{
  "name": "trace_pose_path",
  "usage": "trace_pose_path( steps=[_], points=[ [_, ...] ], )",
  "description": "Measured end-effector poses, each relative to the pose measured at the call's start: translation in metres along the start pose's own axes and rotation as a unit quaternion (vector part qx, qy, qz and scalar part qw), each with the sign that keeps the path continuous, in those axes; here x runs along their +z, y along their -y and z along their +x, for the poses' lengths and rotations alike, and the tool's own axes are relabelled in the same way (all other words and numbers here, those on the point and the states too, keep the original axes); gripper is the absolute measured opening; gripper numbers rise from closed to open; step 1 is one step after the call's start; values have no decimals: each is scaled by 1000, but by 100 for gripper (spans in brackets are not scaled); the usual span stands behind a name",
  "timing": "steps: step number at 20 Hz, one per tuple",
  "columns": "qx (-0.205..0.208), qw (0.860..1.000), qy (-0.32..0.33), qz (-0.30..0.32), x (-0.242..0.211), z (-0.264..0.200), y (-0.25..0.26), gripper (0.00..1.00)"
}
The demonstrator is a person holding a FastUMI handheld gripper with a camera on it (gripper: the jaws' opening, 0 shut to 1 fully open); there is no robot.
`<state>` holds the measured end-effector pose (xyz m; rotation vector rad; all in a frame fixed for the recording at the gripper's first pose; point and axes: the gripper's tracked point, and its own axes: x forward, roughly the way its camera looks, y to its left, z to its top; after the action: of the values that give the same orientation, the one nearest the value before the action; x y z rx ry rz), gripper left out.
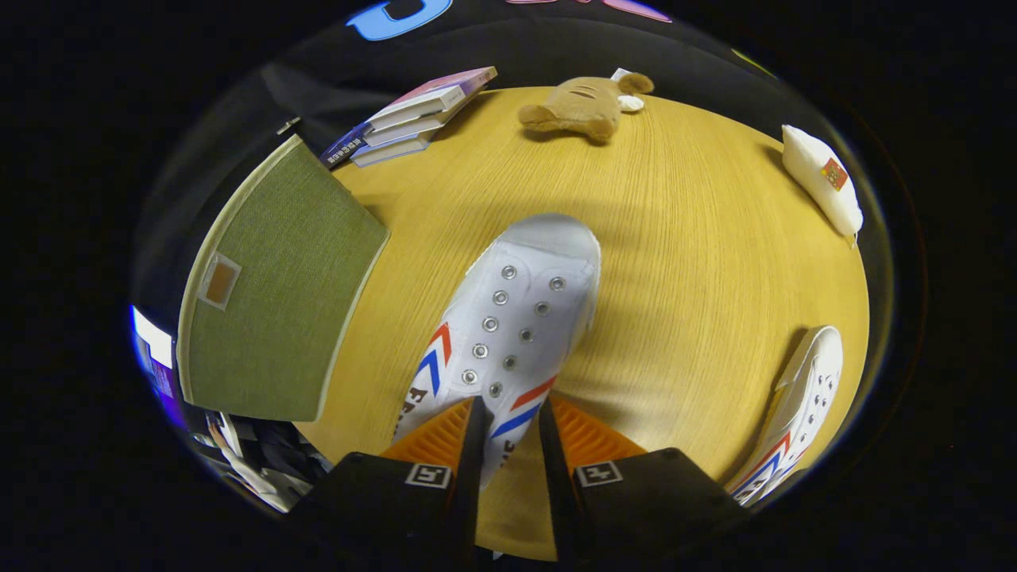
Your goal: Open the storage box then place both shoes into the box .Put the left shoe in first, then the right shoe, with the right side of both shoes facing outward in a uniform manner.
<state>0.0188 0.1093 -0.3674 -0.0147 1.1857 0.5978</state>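
A white canvas shoe (516,302) with red and blue chevrons and metal eyelets points its toe away from me. My gripper (508,417) is shut on its rear part, with both fingers pressing the shoe's side wall. The shoe seems to hang a little above the round wooden table (683,238) and throws a shadow on it. A second matching shoe (798,405) lies on its side near the table's edge, to the right of the fingers. The green fabric storage box (270,310) stands to the left of the held shoe, showing a flat green face with a small label tab.
A stack of books (413,115) lies beyond the box at the table's far edge. A brown plush toy (584,107) sits far ahead of the shoe. A white pouch (822,187) rests at the far right rim. Clutter shows below the table at the near left.
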Motion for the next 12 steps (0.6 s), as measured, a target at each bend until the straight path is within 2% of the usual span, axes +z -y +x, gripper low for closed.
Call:
trace_pose_path(
  steps=[2, 5, 7, 12],
  points=[
    [-3, 1000, -1, 20, 0, -1, 2, 33],
    [-4, 996, -3, 91, 1, 0, 3, 10],
    [-12, 993, 5, 116, 0, 0, 5, 6],
    [-36, 988, 22, 151, 8, -18, -6, 5]
  ],
)
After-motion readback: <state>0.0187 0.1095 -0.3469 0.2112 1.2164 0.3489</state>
